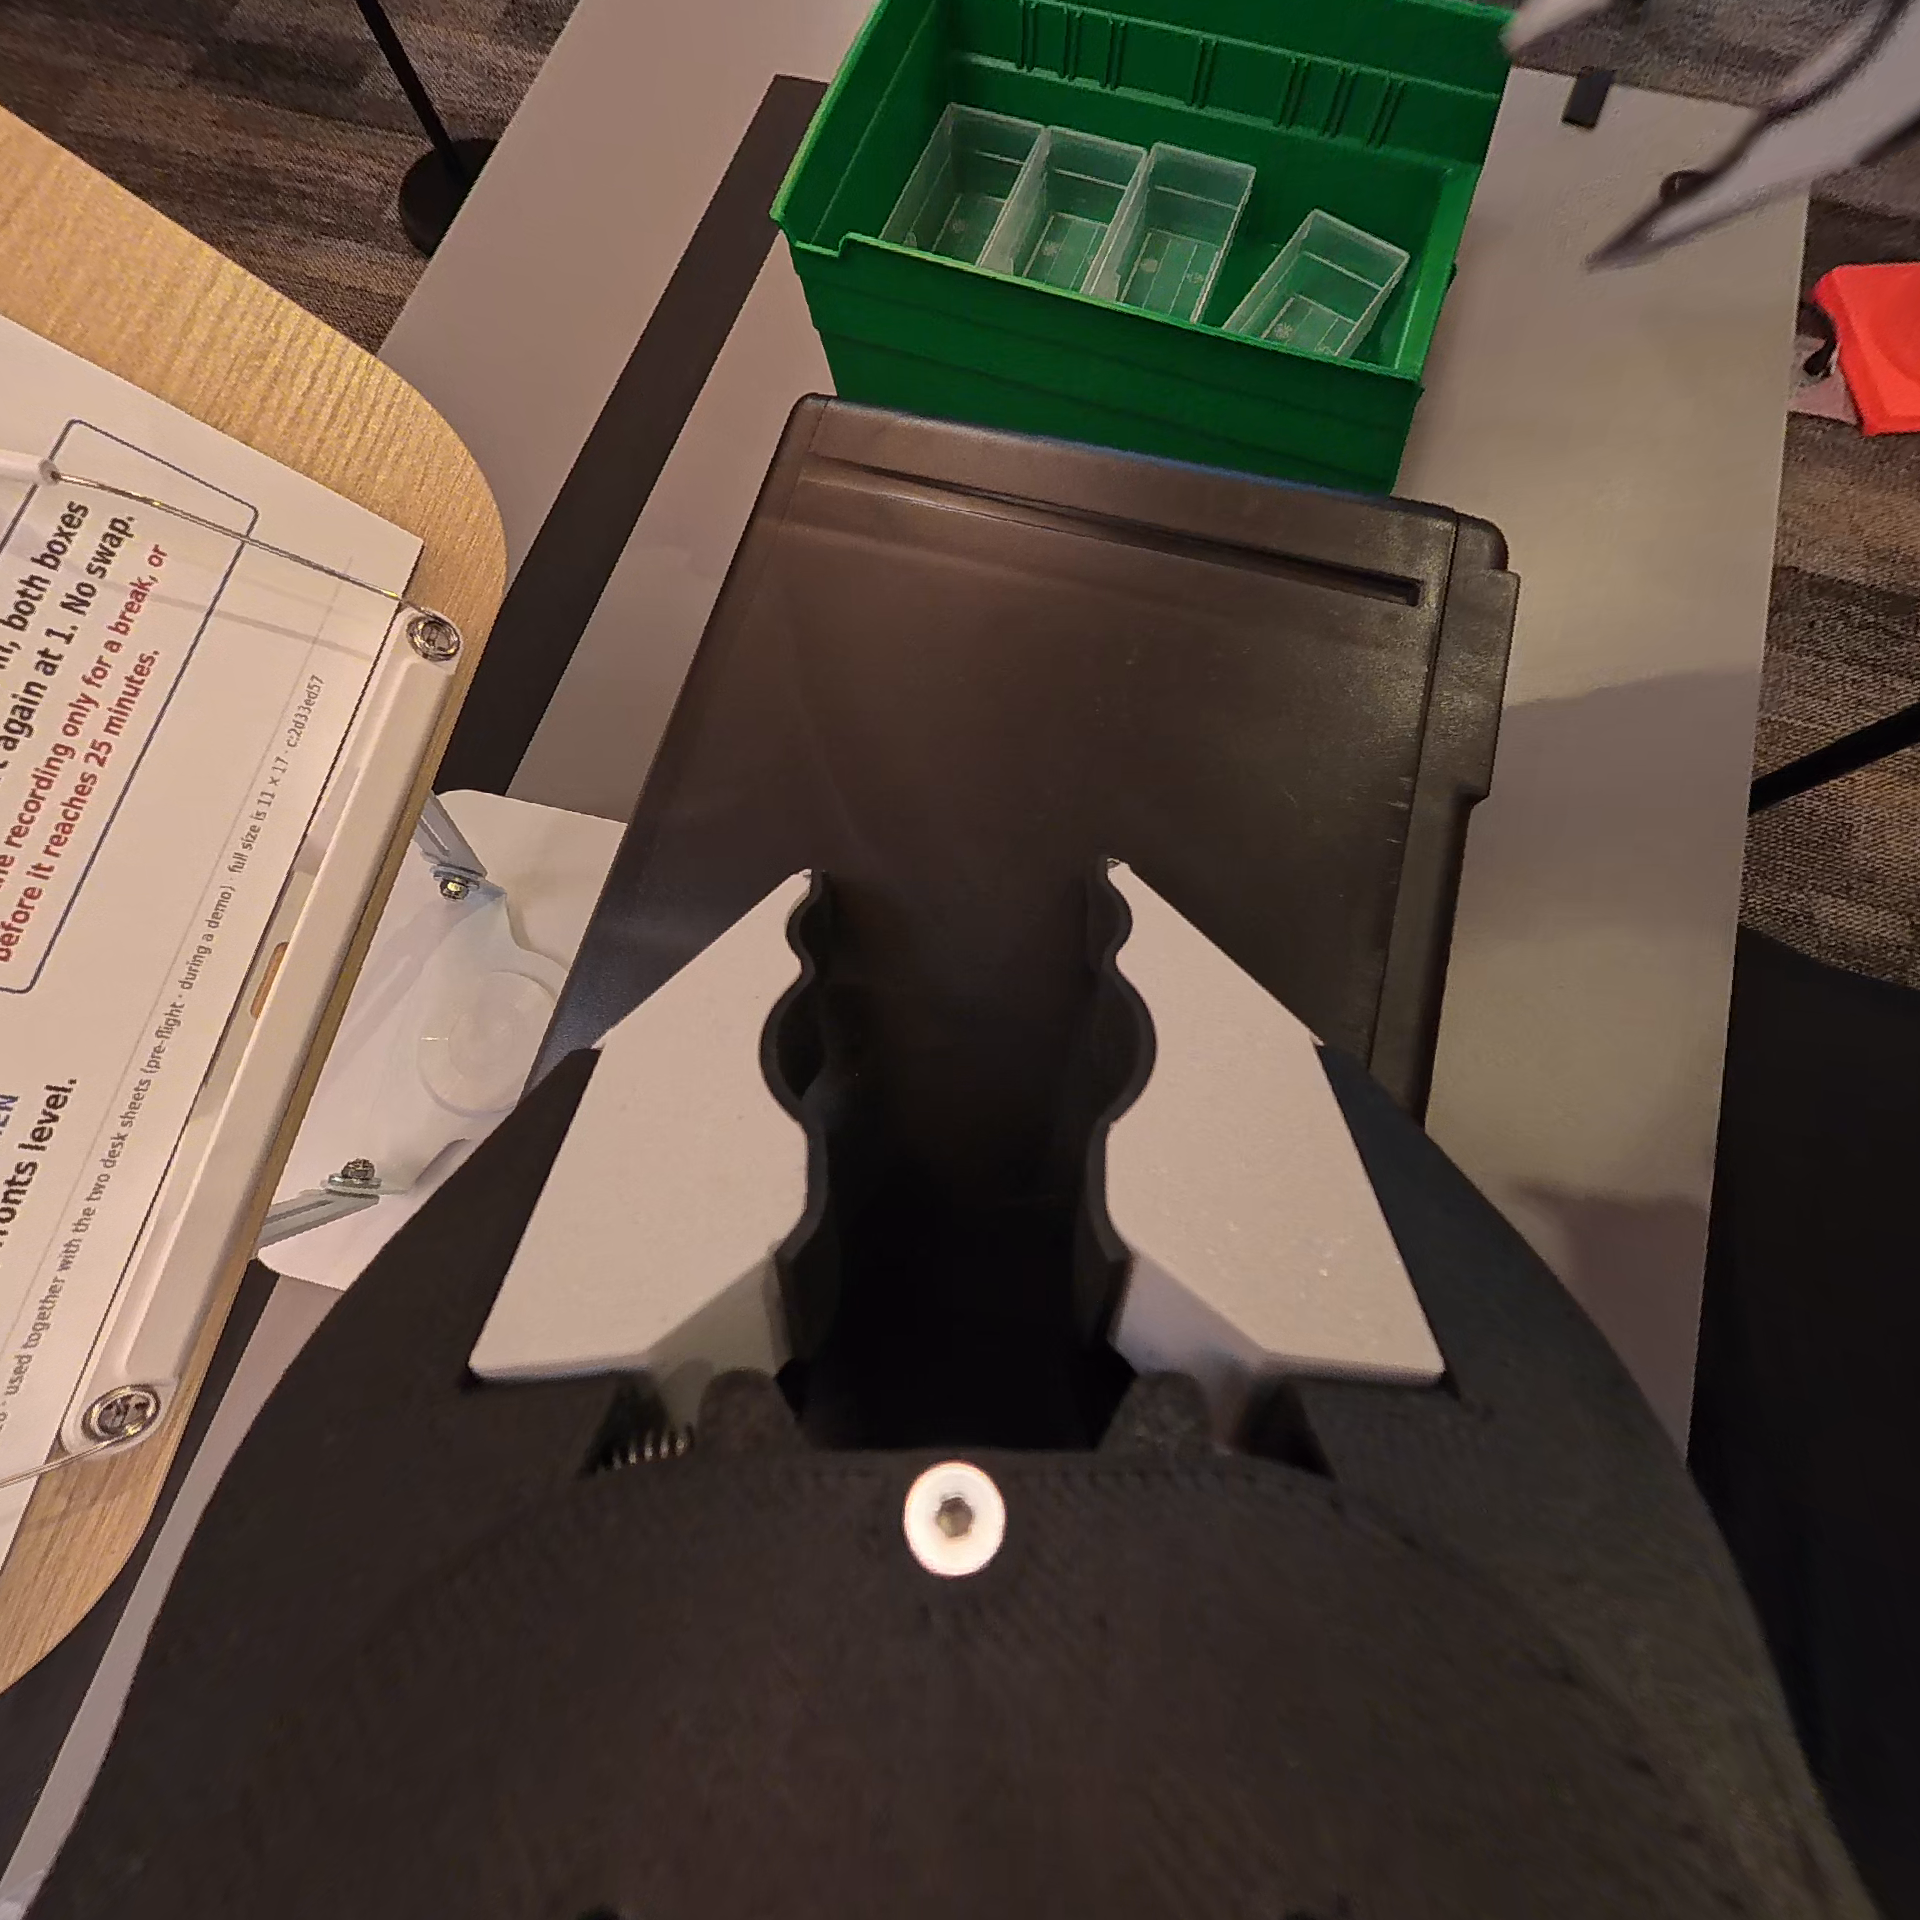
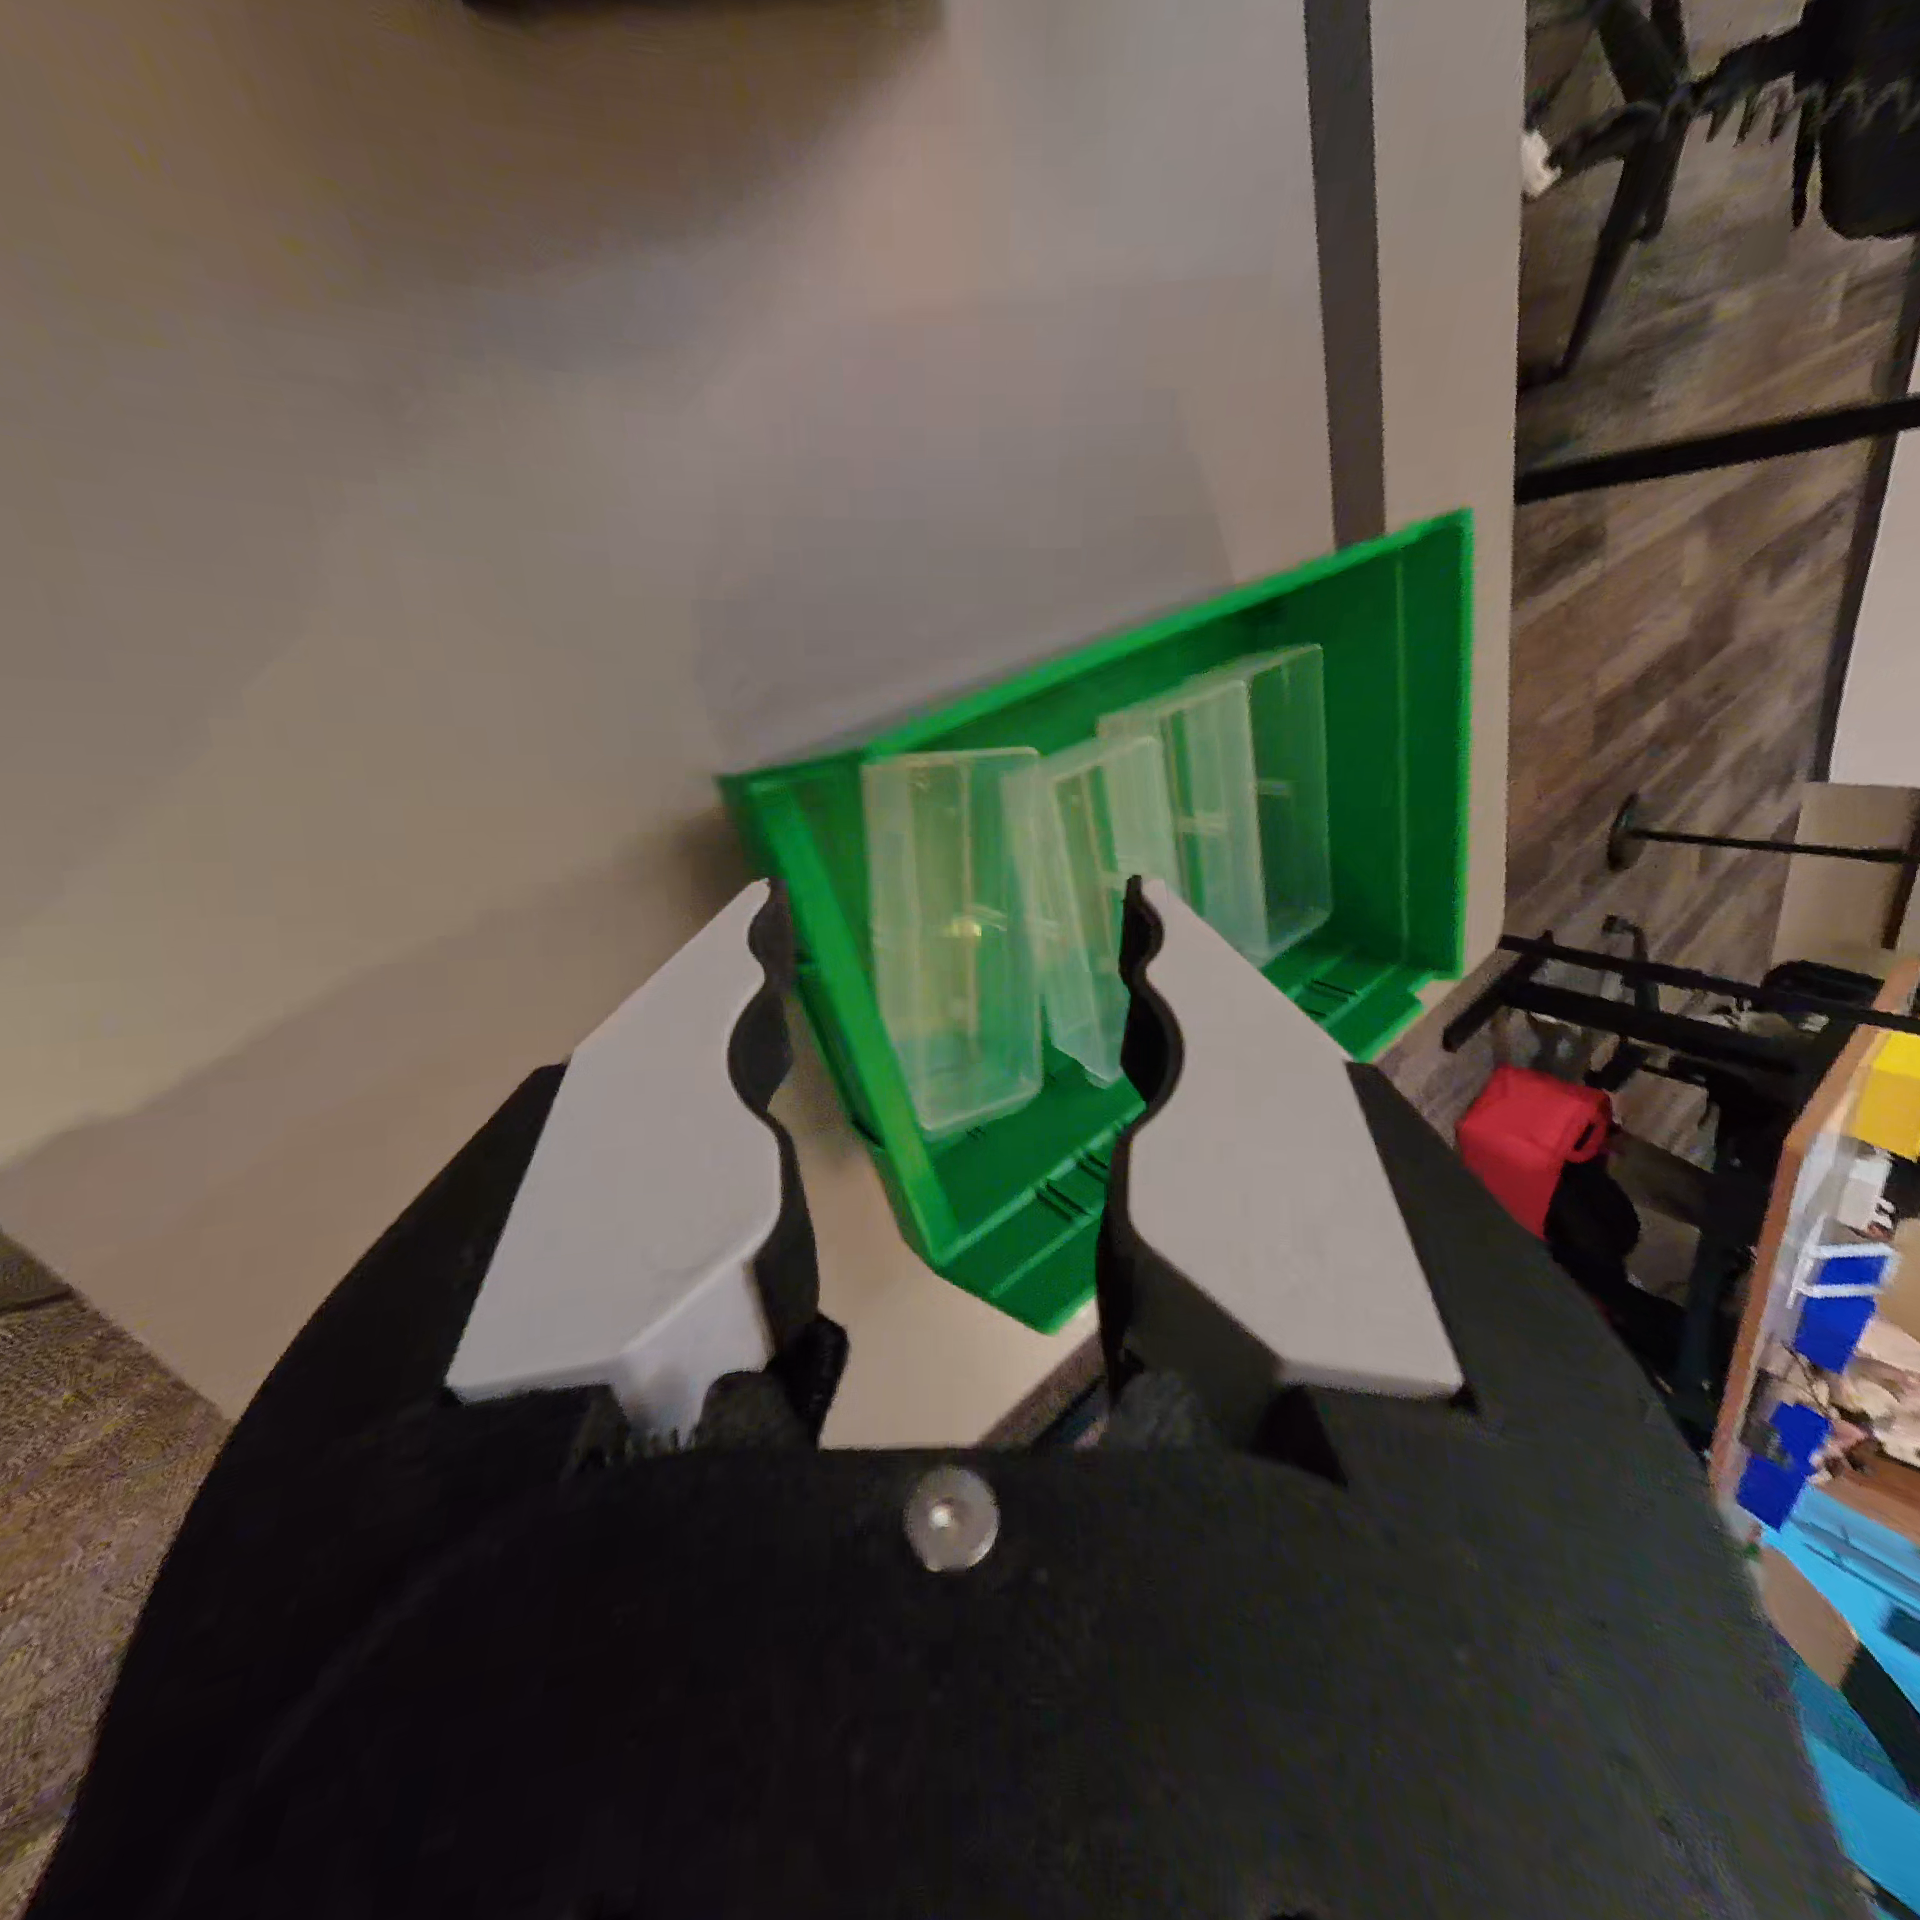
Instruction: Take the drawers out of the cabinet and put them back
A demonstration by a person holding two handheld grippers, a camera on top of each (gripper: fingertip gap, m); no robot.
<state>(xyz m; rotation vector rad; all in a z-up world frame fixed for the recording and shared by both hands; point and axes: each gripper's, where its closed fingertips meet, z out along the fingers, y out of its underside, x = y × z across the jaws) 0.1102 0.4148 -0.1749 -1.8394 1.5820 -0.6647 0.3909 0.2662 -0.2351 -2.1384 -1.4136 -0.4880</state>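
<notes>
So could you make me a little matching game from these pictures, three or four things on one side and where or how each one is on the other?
Things:
1. green drawer
2. clear boxes
3. black cabinet
4. left gripper
5. printed sheet

Place or state:
A. lying on the wooden board
B. open, holding nothing, above the cabinet
C. out on the table beyond the cabinet
D. inside the drawer
E. just below the gripper's fingers

Pairs: 1-C, 2-D, 3-E, 4-B, 5-A
</notes>
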